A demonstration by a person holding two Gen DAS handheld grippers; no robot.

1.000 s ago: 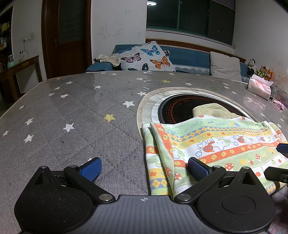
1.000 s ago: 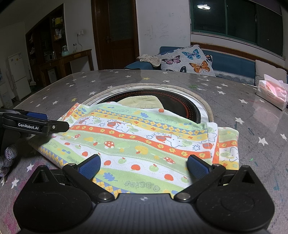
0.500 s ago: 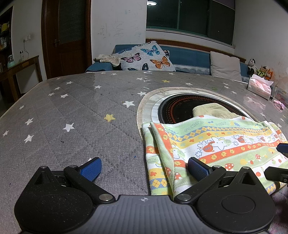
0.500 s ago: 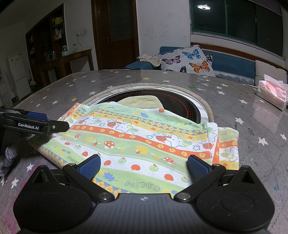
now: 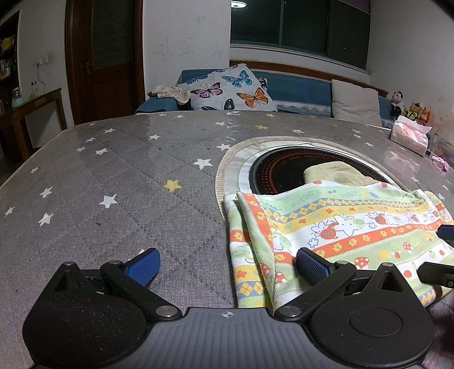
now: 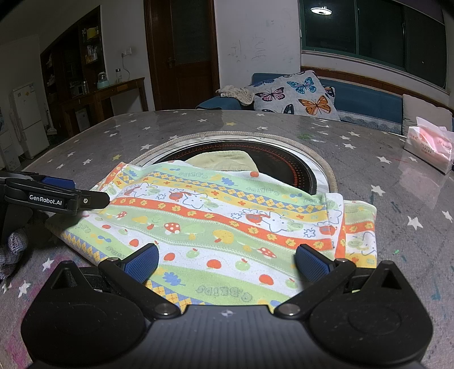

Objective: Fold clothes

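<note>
White walls, dark wooden door (image 5: 106, 56), blue sofa (image 5: 298, 88), butterfly cushion (image 5: 229, 90), dark window (image 6: 371, 37), ceiling lamp (image 6: 321, 10)

"genrobot.ai" stands on the left tongs (image 6: 56, 195); the cloth (image 6: 224, 227) reads "g.b.kids".

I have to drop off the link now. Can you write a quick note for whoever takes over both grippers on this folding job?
Left gripper: open, holding nothing, at the cloth's left edge.
Right gripper: open, holding nothing, over the near edge.
The patterned cloth lies on the table, its far edge over the round cooktop. One side is already folded over.
A pale yellow cloth sits behind it on the cooktop.
Left: grip and finish the folds.
</note>
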